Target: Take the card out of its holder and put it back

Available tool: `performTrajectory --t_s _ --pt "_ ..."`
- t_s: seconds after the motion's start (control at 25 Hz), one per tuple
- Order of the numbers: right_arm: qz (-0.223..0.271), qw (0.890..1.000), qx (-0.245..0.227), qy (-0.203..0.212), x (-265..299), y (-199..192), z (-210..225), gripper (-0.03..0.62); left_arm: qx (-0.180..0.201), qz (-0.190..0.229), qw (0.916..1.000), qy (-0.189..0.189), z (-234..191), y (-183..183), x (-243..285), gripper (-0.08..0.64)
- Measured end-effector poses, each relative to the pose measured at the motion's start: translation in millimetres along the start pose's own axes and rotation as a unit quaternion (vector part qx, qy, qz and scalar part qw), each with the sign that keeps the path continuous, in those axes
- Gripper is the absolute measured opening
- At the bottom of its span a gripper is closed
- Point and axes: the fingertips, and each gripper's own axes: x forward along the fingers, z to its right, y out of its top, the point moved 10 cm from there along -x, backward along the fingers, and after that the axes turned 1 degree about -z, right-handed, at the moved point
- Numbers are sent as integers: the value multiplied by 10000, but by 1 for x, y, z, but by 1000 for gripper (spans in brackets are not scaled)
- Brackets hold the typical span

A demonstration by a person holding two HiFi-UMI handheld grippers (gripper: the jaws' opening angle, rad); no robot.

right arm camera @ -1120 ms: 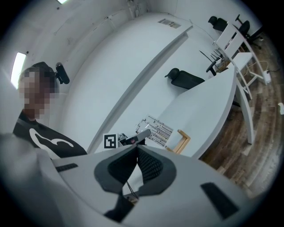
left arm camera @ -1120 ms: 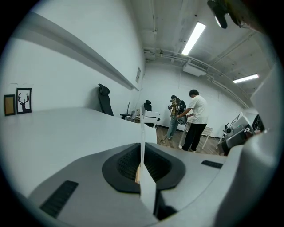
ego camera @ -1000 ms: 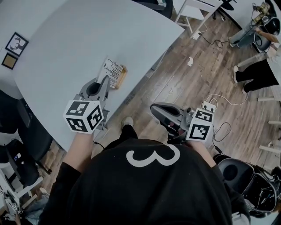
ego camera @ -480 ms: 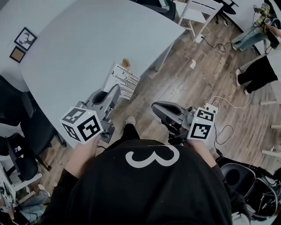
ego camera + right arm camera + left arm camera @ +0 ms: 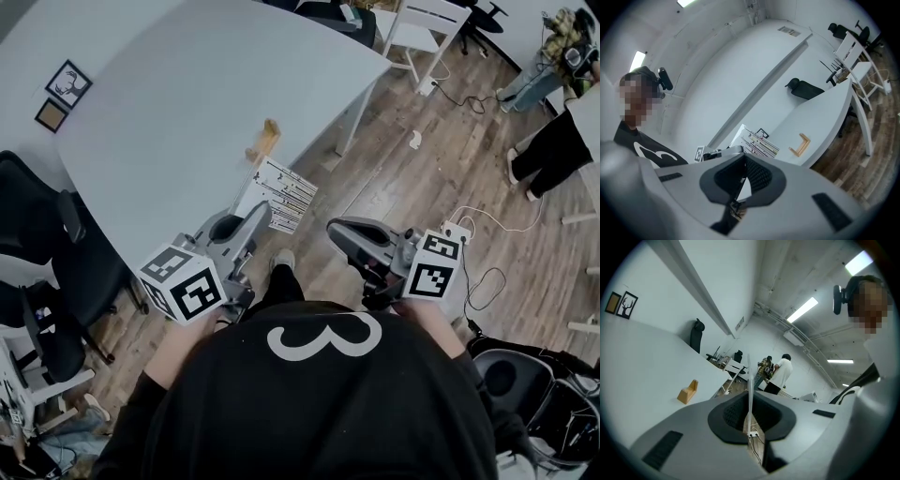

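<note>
A white printed card (image 5: 281, 192) hangs in the air past the grey table's (image 5: 159, 103) near edge, over the wooden floor. My left gripper (image 5: 261, 214) is shut on its lower end. In the left gripper view the card (image 5: 750, 380) shows edge-on, a thin line between the pads. The small wooden holder (image 5: 265, 141) stands empty on the table beyond the card; both gripper views show the holder (image 5: 688, 392) (image 5: 800, 144) too. My right gripper (image 5: 336, 230) hovers over the floor to the card's right, shut with nothing in it. The right gripper view looks at the card (image 5: 757, 143).
Two small framed pictures (image 5: 58, 94) lie at the table's far left. A black office chair (image 5: 42, 244) stands left of the table and a white chair (image 5: 427, 23) at its far end. Cables (image 5: 473, 230) lie on the floor, and people (image 5: 553, 141) stand at the right.
The card has come out of the holder, and my left gripper has carried it back off the table's edge toward me. The holder stays on the table. The right gripper has hardly shifted.
</note>
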Motion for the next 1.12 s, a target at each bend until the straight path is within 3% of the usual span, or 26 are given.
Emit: performTrajectory --t_s 0.36,0.6,1.12 --pt "-23 10000 -34 -43 -3 4 -8 11 -88 32 9999 -57 6 -1 -4 25" --pt "10 10000 -50 -32 -2 6 -10 11 202 -28 9998 15 10 1 -4 25" --pt "76 10000 55 -32 -1 0 -4 11 32 -67 10000 5 6 0 -1 25"
